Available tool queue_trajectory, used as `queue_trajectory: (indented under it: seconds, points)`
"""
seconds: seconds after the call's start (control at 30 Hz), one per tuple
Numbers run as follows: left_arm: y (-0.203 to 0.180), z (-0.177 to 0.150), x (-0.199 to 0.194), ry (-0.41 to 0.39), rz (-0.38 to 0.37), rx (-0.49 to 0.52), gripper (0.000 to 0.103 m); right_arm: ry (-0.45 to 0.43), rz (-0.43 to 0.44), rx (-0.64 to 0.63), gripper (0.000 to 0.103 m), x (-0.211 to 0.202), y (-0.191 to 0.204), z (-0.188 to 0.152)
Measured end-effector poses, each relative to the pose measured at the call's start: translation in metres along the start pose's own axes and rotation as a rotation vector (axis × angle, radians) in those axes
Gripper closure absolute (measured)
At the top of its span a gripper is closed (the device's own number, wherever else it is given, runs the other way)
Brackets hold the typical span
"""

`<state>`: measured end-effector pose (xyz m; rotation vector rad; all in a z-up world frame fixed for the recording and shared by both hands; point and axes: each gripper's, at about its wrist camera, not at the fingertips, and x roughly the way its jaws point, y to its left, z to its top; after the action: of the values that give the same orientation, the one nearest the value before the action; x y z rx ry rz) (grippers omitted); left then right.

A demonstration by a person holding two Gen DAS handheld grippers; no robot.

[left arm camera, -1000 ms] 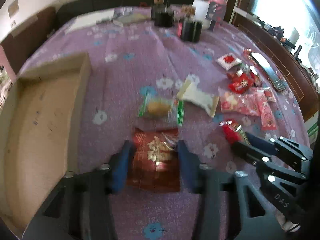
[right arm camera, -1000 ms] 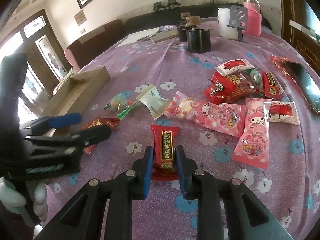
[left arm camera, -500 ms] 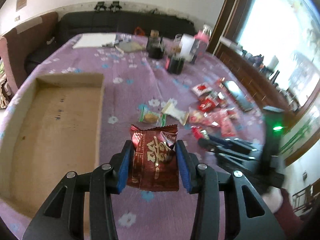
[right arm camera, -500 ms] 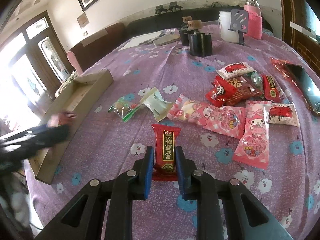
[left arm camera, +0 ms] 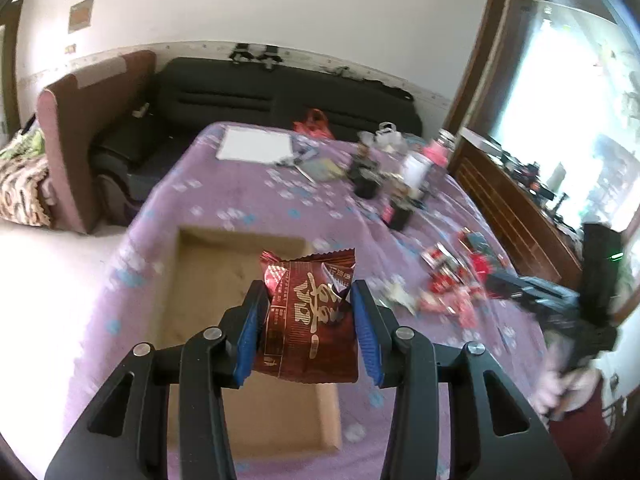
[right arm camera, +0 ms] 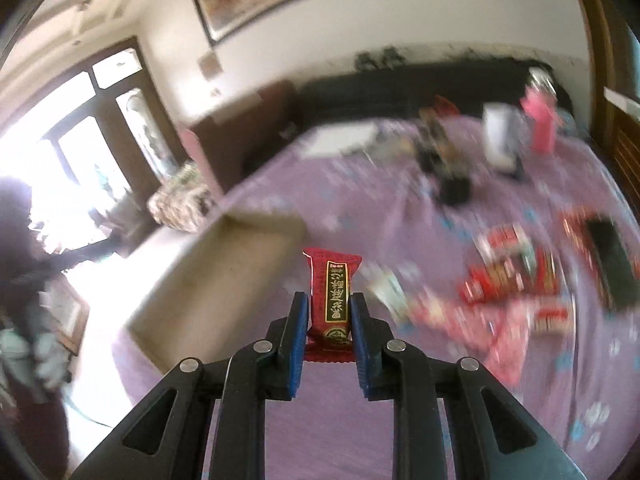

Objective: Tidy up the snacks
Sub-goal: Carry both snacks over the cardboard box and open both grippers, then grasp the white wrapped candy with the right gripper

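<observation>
- so both packets are coming up off the table now, a second ago they were both lying flat on the purple floral tablecloth [left arm camera: 248, 200]
- left gripper [left arm camera: 308, 332] is clamping the dark red-brown snack packet [left arm camera: 310, 316] by its sides, and it's hanging right over the open cardboard box [left arm camera: 208, 256] instead of out in the snack spread
- right gripper [right arm camera: 330, 328] is pinching the narrow red snack bar [right arm camera: 331, 292], carrying it in the air with the box [right arm camera: 224, 280] off to its left, not above it yet
- the rest of the pile of red and pink snacks [right arm camera: 508, 280] is sitting loose on the cloth, box is looking empty
- guessing the left packet is about to go in first, right one needing to swing over more
</observation>
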<state>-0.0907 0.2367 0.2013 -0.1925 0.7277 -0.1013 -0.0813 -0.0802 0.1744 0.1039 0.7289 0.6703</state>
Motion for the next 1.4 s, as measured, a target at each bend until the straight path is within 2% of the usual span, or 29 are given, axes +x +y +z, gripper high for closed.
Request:
queue_trajectory:
  seconds: [0.13, 0.2, 0.27, 0.4, 0.53, 0.73, 0.93, 1.0, 1.03, 1.1, 1.3, 1.4]
  points:
    - [0.024, 0.039, 0.016, 0.021, 0.041, -0.05, 0.062, -0.012, 0.106, 0.042, 0.082, 0.006, 0.028, 0.069]
    - [0.034, 0.053, 0.035, 0.032, 0.073, -0.072, 0.062, -0.009, 0.118, 0.046, 0.082, 0.021, 0.041, 0.091]
    - [0.043, 0.056, 0.055, 0.04, 0.091, -0.089, 0.062, 0.022, 0.118, 0.045, 0.082, 0.054, 0.056, 0.107]
    - [0.07, 0.038, 0.115, 0.126, 0.042, -0.192, 0.062, 0.13, 0.112, 0.052, 0.082, 0.133, 0.068, 0.098]
    - [0.089, 0.015, 0.169, 0.212, 0.032, -0.25, 0.062, 0.236, 0.057, 0.025, 0.082, 0.211, 0.073, 0.065]
    - [0.105, -0.003, 0.212, 0.274, -0.004, -0.323, 0.062, 0.304, -0.008, -0.007, 0.082, 0.265, 0.07, 0.043]
    - [0.112, -0.005, 0.221, 0.275, -0.019, -0.35, 0.06, 0.294, -0.062, -0.055, 0.078, 0.274, 0.074, 0.038]
    - [0.115, -0.004, 0.218, 0.273, -0.022, -0.365, 0.049, 0.27, -0.084, -0.064, 0.078, 0.273, 0.075, 0.037]
    - [0.117, -0.004, 0.215, 0.264, -0.018, -0.371, 0.043, 0.268, -0.083, -0.066, 0.074, 0.273, 0.076, 0.04]
    - [0.118, -0.003, 0.208, 0.246, -0.013, -0.377, 0.043, 0.256, -0.085, -0.065, 0.071, 0.268, 0.076, 0.041]
    - [0.106, -0.005, 0.162, 0.185, 0.009, -0.36, 0.043, 0.162, -0.075, -0.046, 0.069, 0.211, 0.061, 0.049]
    - [0.088, -0.015, 0.123, 0.147, -0.027, -0.338, 0.043, 0.116, -0.109, -0.03, 0.054, 0.175, 0.035, 0.047]
